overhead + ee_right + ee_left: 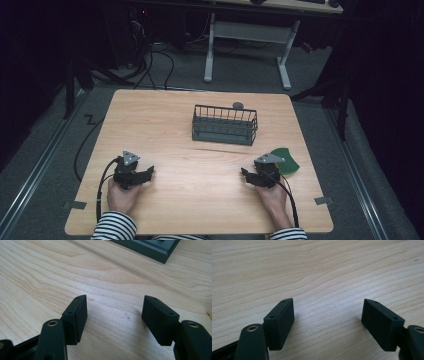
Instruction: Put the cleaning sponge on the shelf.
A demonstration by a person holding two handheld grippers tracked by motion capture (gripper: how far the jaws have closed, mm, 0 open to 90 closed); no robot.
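Two grippers are resting on one wooden table (200, 200): the left gripper (148, 173) is sitting at the lower left of the high view, the right gripper (245, 173) at the lower right, each in one hand with a striped sleeve. One wire basket (225, 125) is standing just above the frame's centre, its long axis running left to right; one small grey disc (238, 105) is lying just behind it. One green piece (286, 161) is lying just right of the right gripper, near the table's right edge. Bare wood is stretching wide between the grippers and below the basket. Both are pointing inward toward each other. In the gripper views, each pair of jaws is standing well apart over bare wood, holding nothing.
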